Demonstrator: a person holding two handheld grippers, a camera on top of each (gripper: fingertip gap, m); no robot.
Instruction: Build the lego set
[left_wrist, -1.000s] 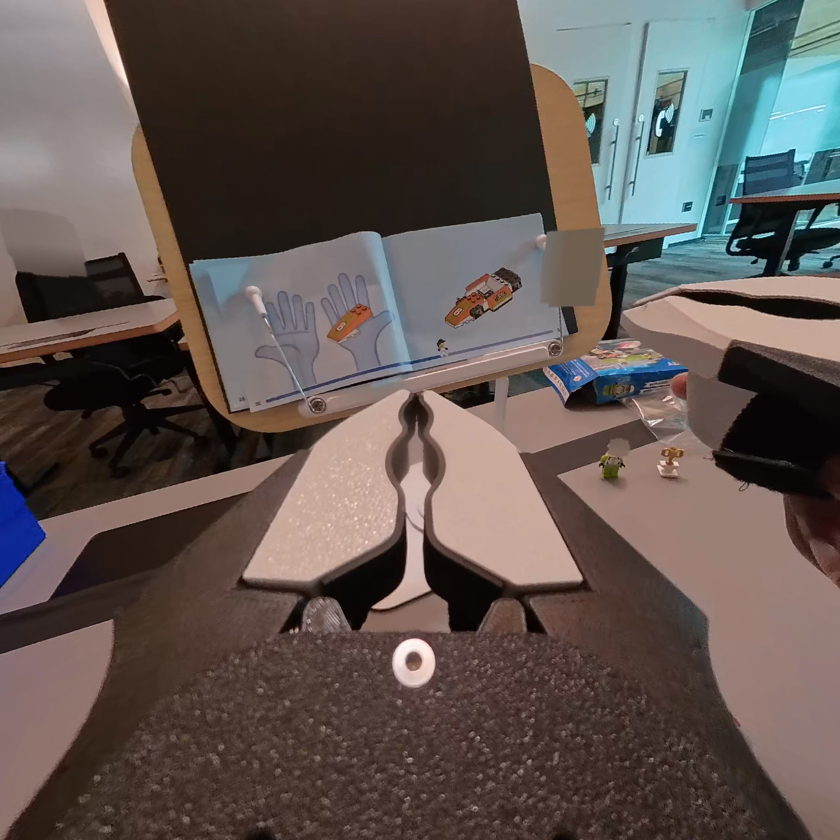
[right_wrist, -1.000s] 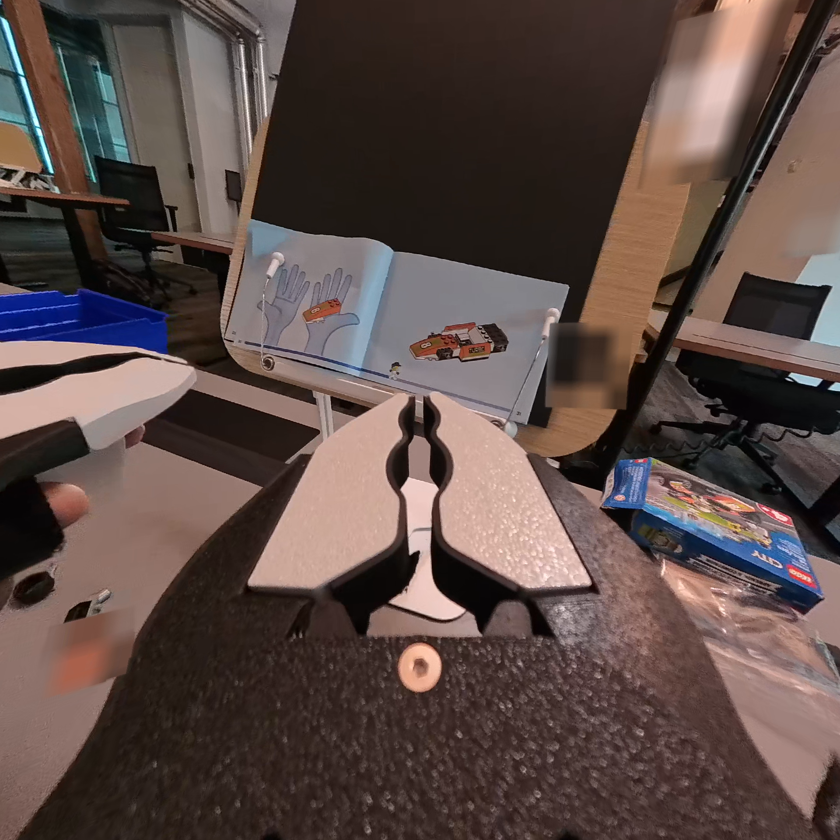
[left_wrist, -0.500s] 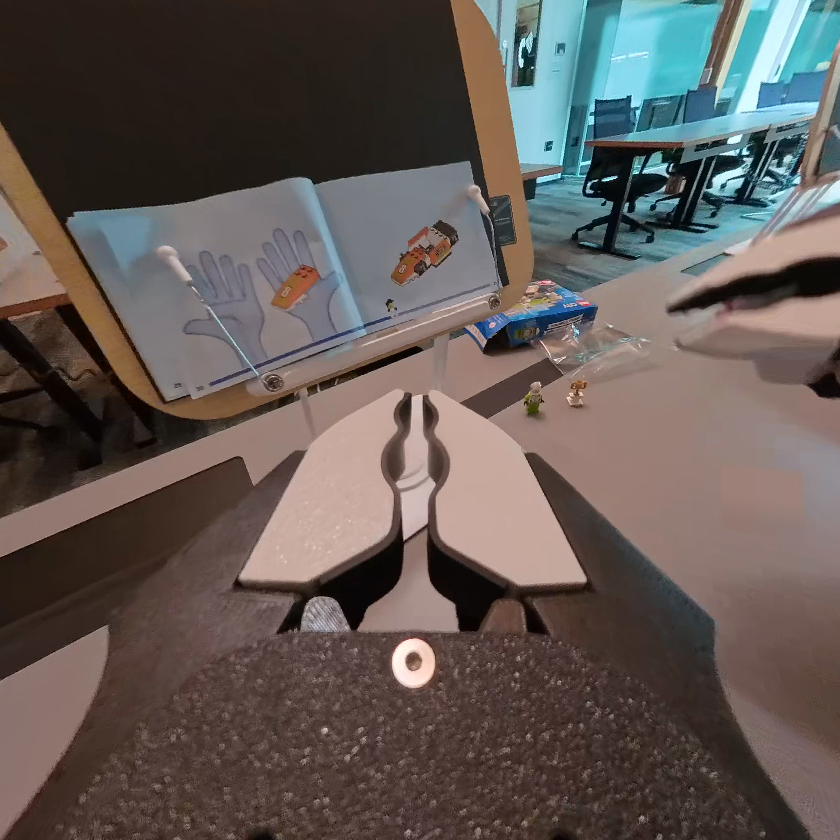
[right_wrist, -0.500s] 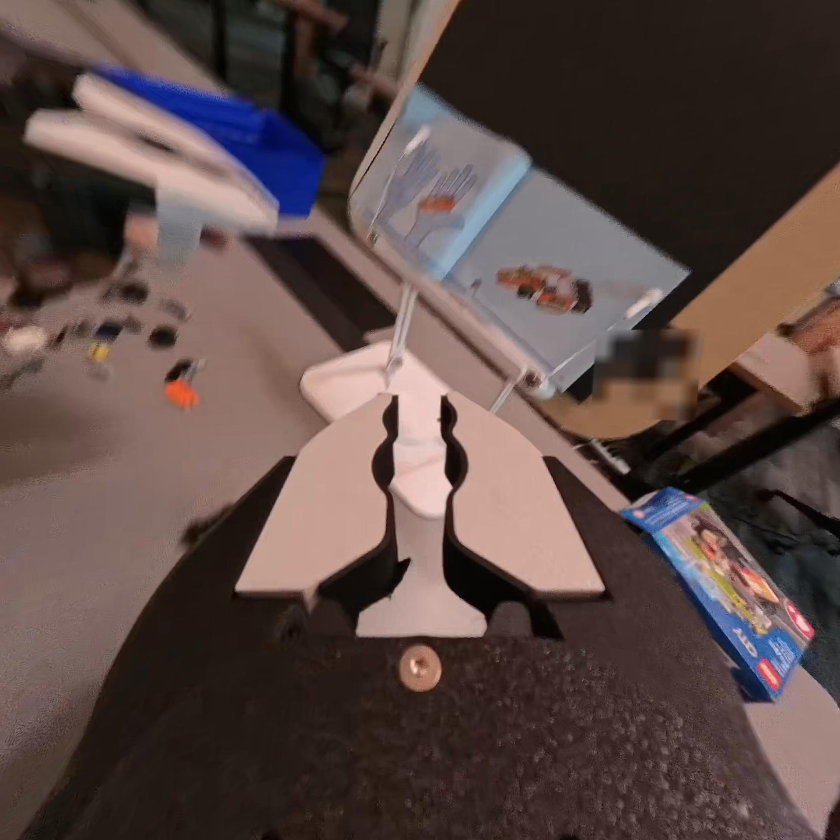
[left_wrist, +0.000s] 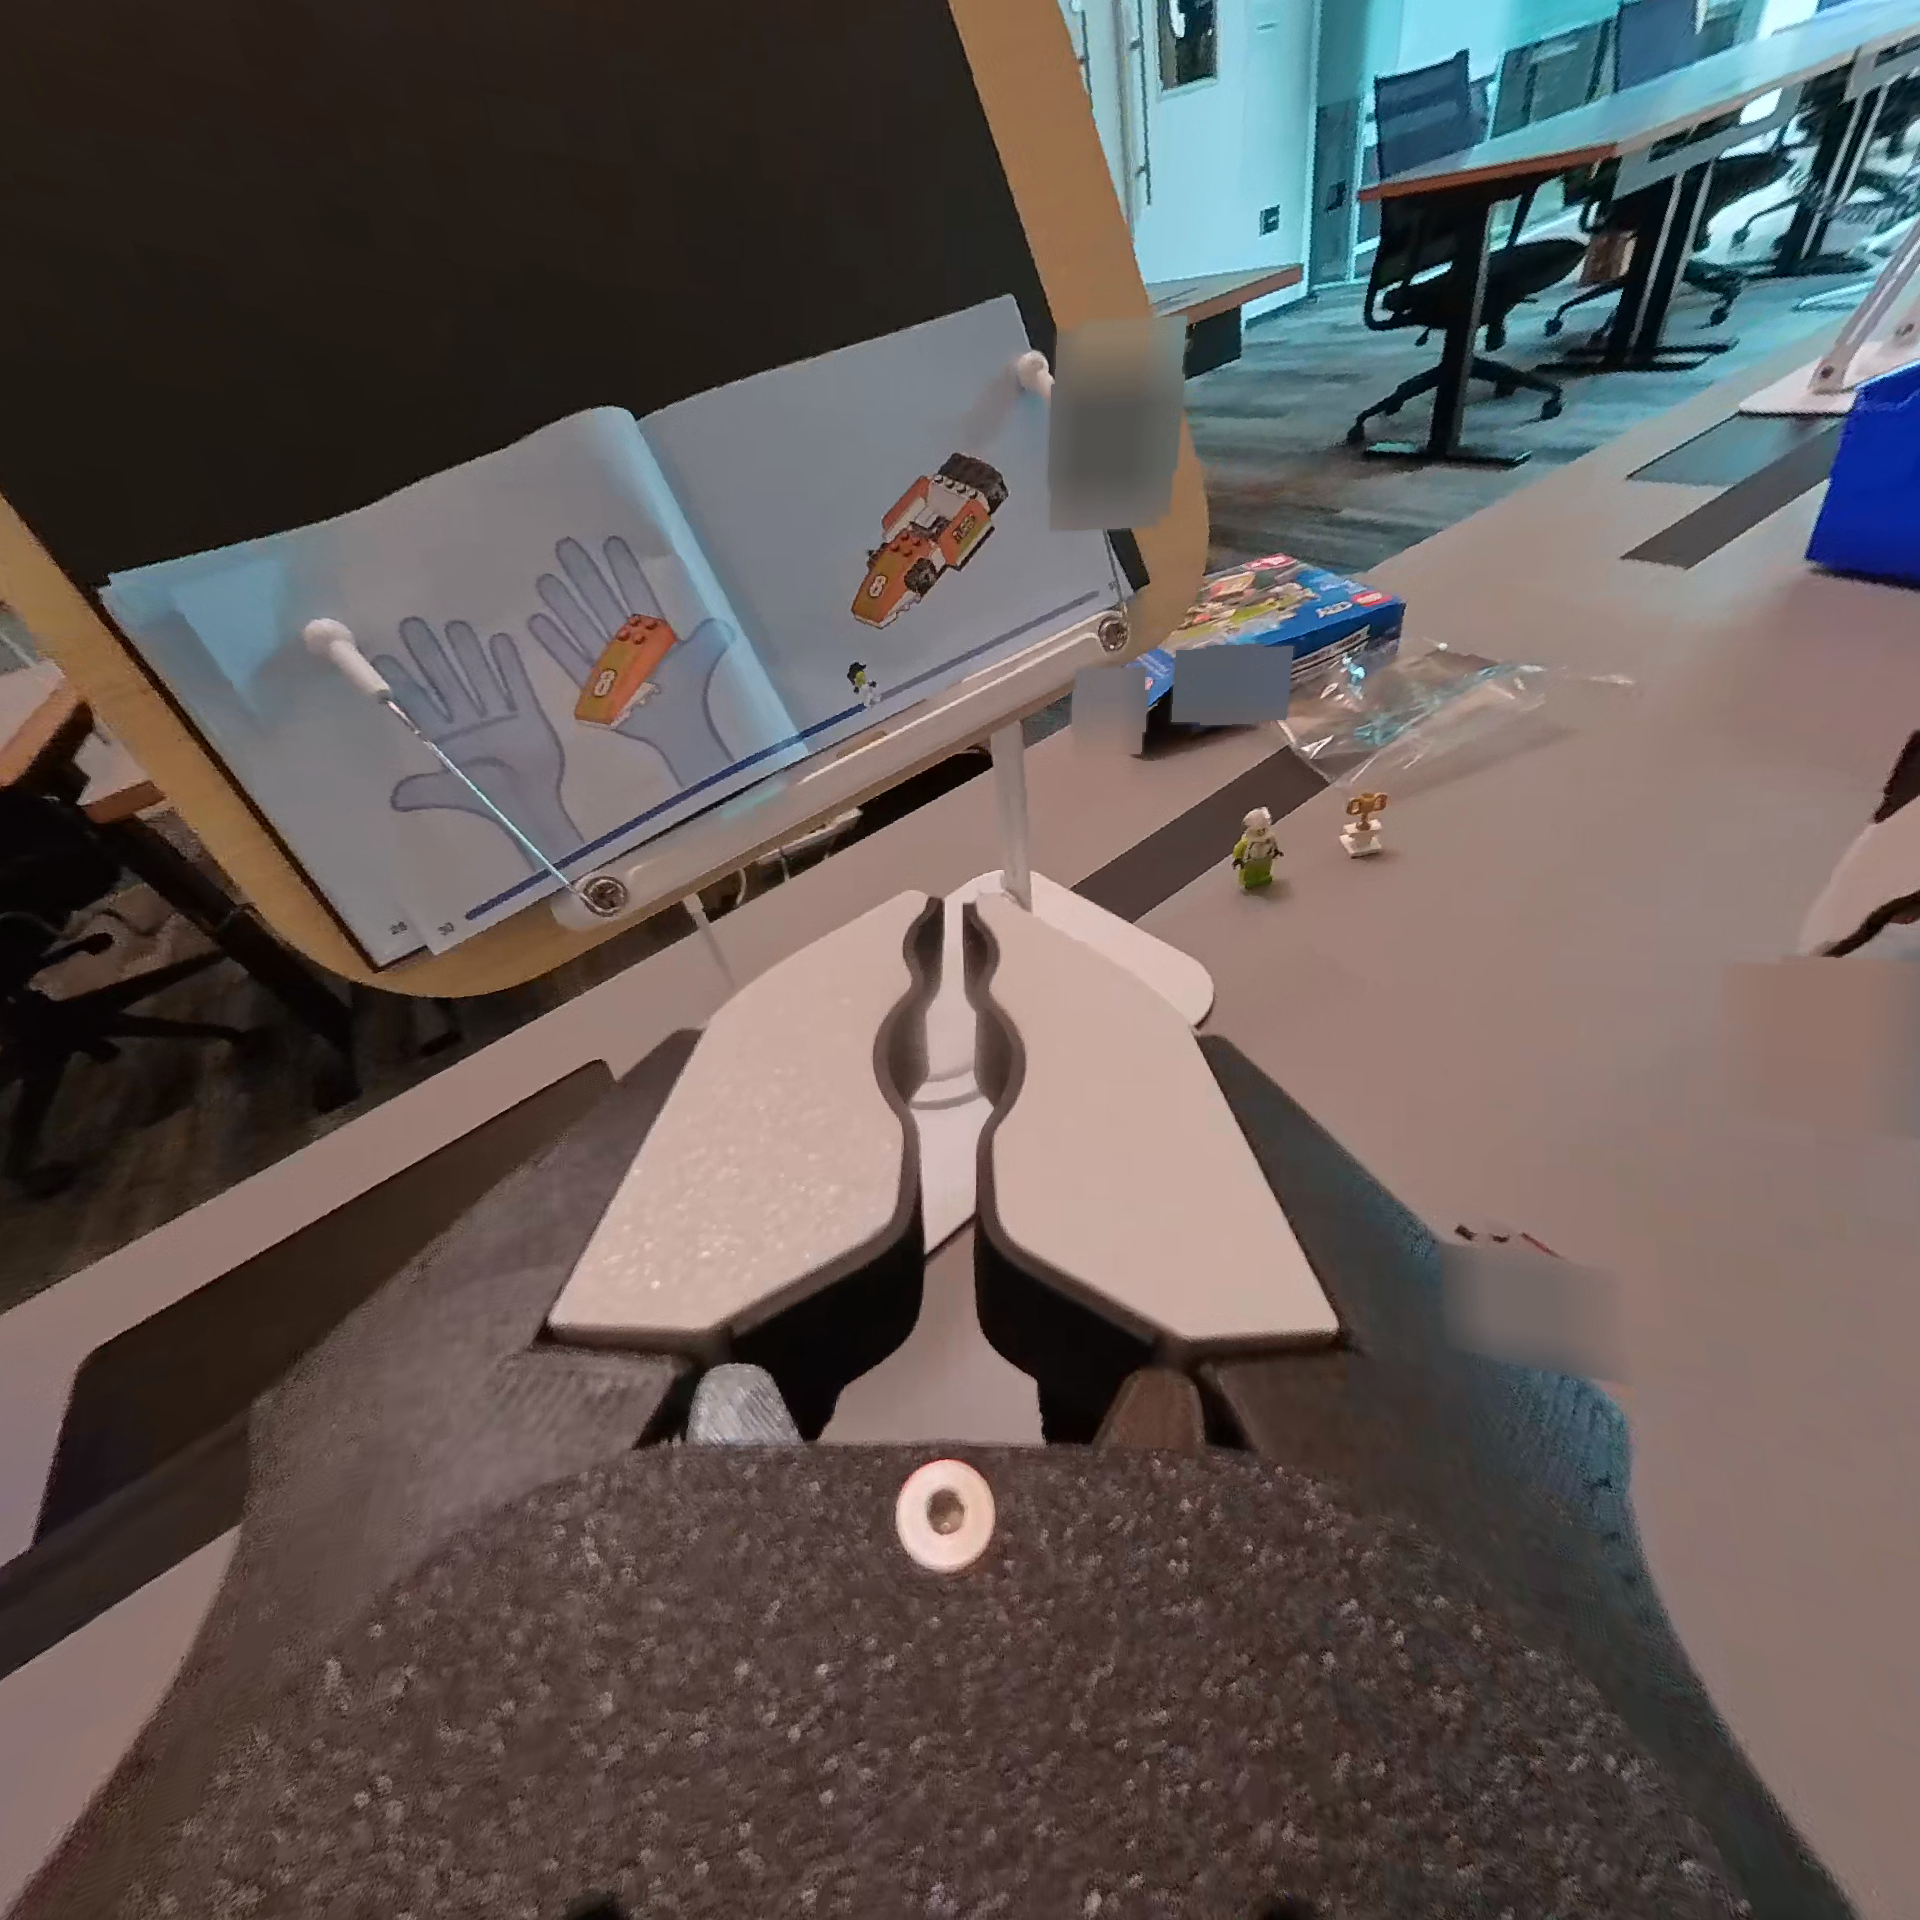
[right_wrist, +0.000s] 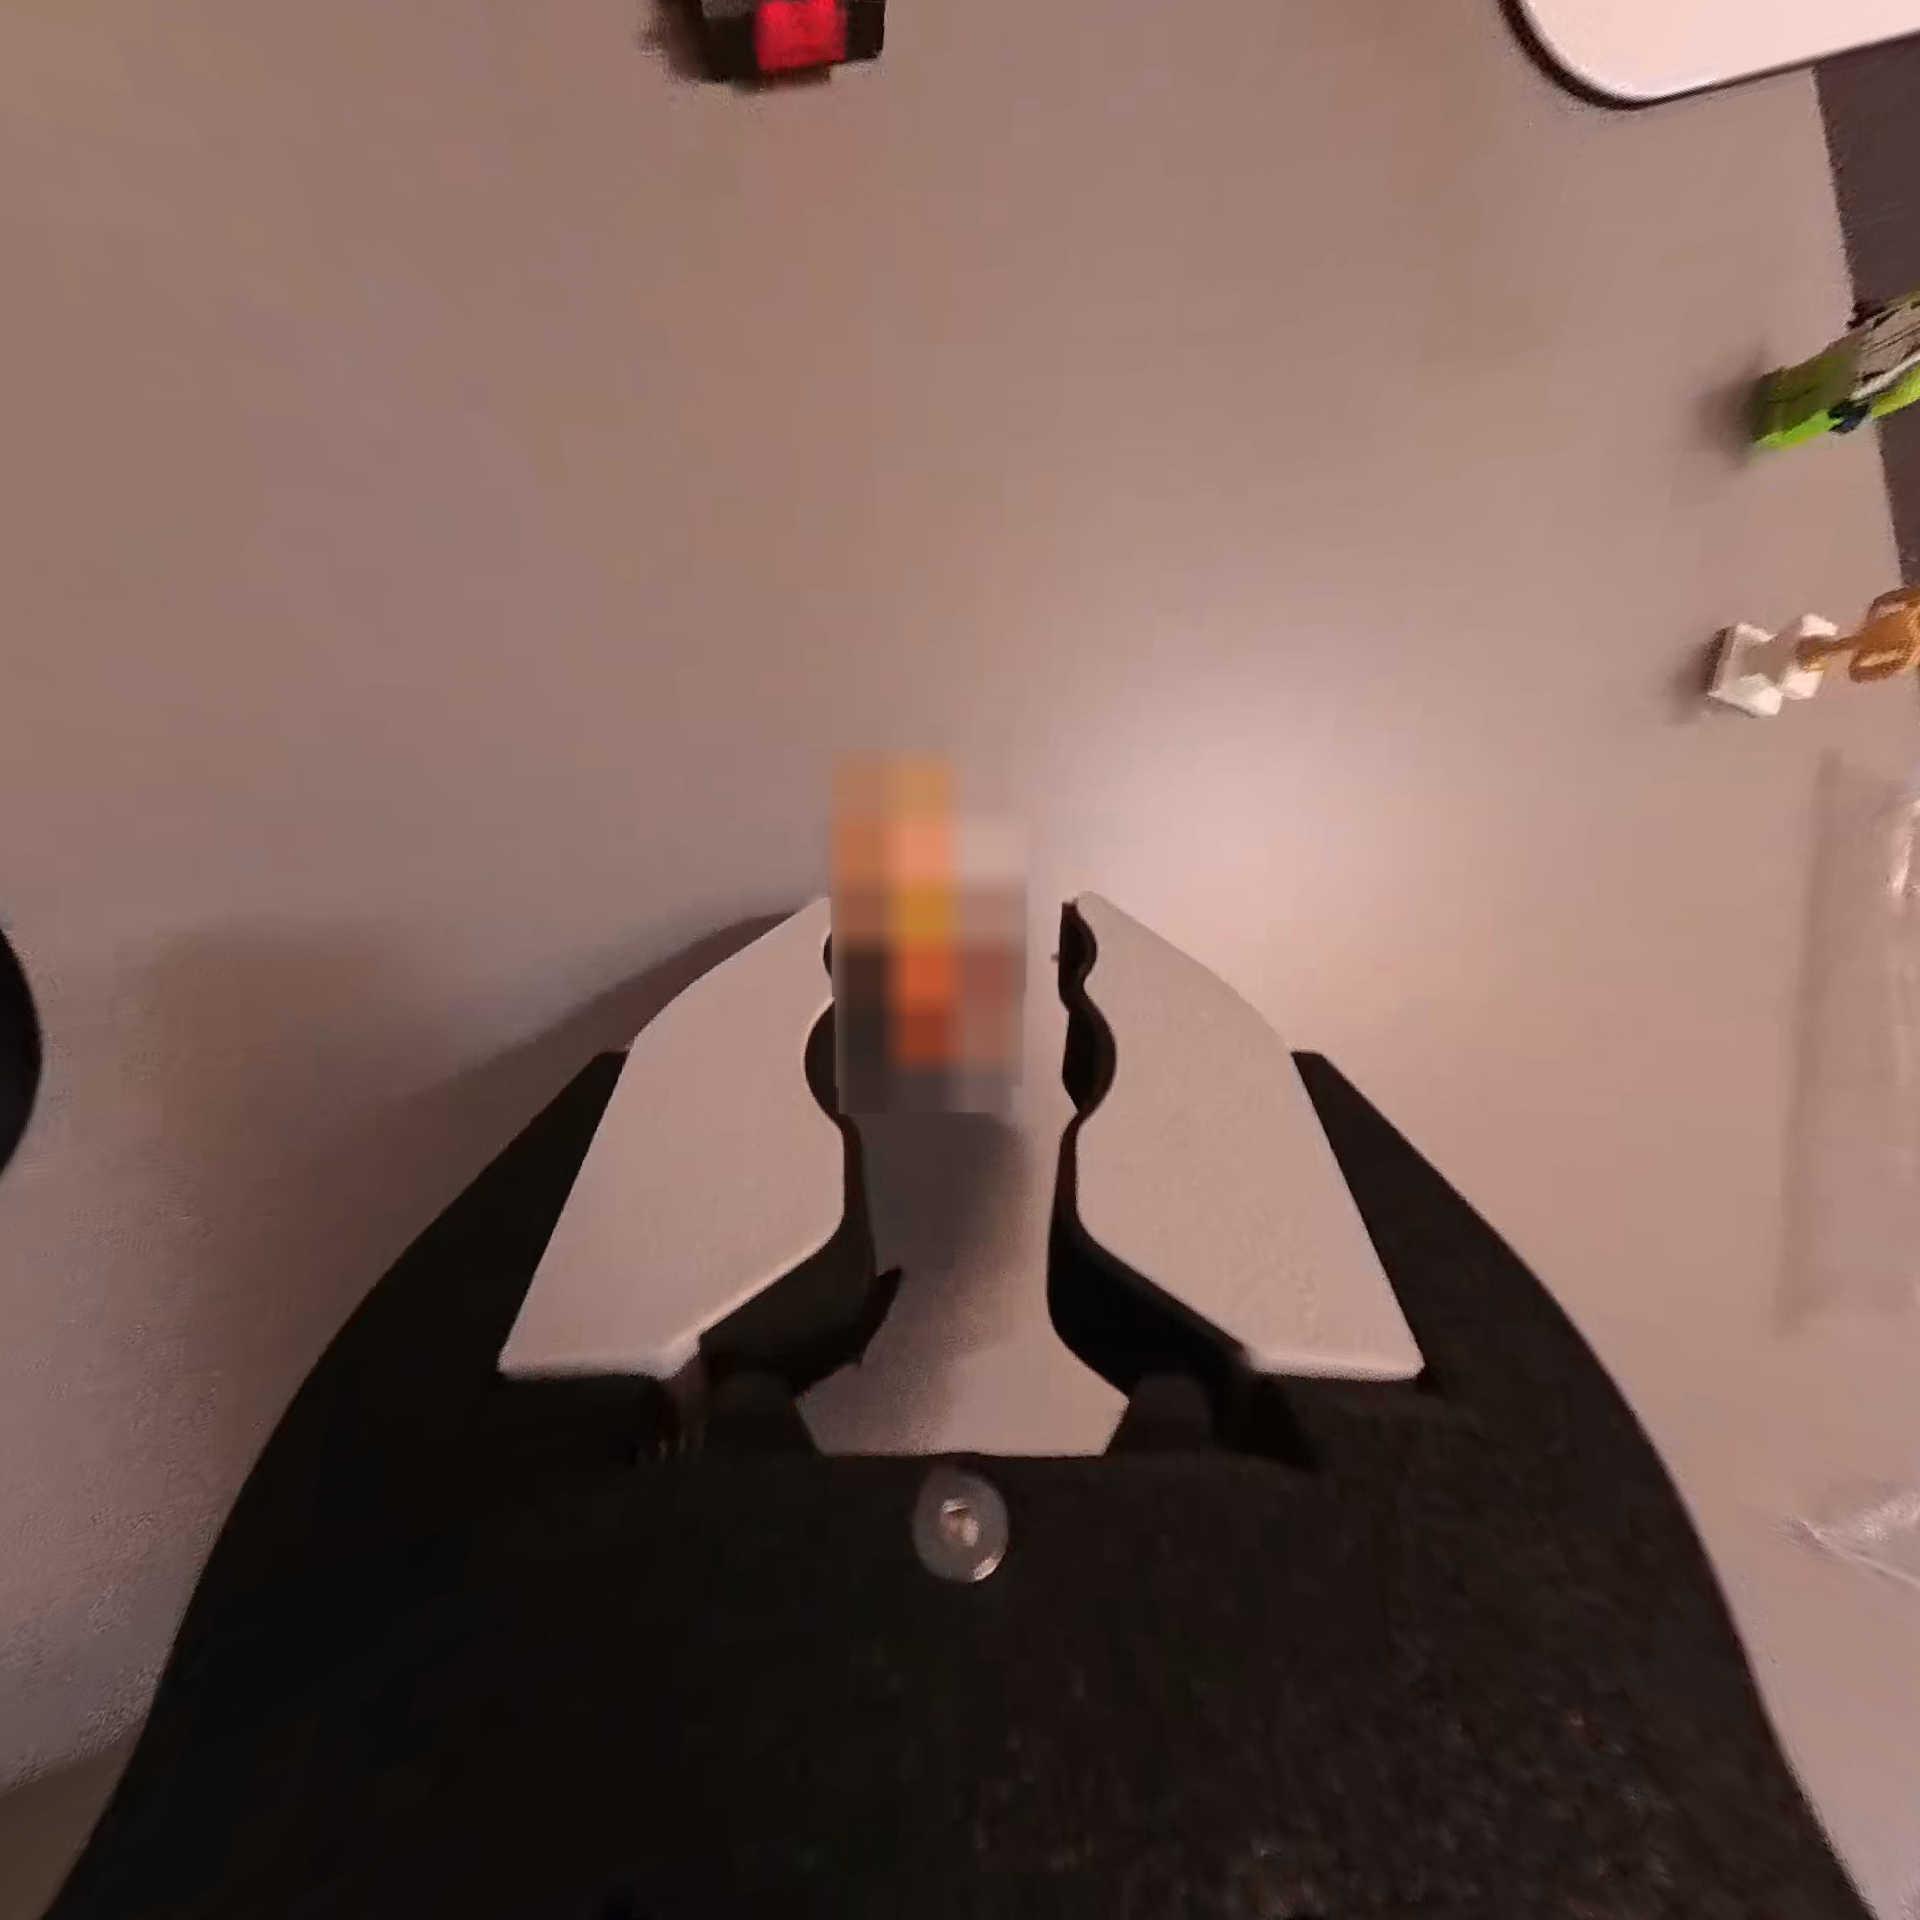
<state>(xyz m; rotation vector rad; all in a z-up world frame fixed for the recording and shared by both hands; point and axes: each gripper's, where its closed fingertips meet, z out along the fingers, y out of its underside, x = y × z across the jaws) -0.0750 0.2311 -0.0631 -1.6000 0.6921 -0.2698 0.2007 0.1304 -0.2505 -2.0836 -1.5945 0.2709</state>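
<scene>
The right hand-held gripper (right_wrist: 1049, 914) has been swung down from the booklet toward the table (right_wrist: 416, 520) and is now pointed almost straight at its grey surface. Its jaws, nearly closed a second ago, have been spread. Between the fingertips an orange piece is seen, covered by a mosaic patch, so its shape cannot be made out; whether it is touched by the fingers cannot be told, and the view is blurred by motion. A red and black piece (right_wrist: 795, 36) lies farther off near the top edge. A green figure (right_wrist: 1839, 400) and a small white and gold trophy (right_wrist: 1808, 665) stand well to the right.

The left hand-held gripper (left_wrist: 951, 920) has been turned a little, but is kept pressed together with nothing between its fingers, raised over the white foot of the stand (left_wrist: 1132, 961). The open instruction booklet (left_wrist: 623, 644) is held on that stand, with a drawing of the orange car on its right page. The blue box (left_wrist: 1288, 623) and a clear plastic bag (left_wrist: 1444, 707) lie behind the green figure (left_wrist: 1257, 852) and the trophy (left_wrist: 1363, 826).

The change is judged as a move from reading the page to picking: the orange piece is probably to be taken by the right hand-held gripper. Because of blur and the patch, alignment cannot be confirmed, so a slow closing would be needed.
</scene>
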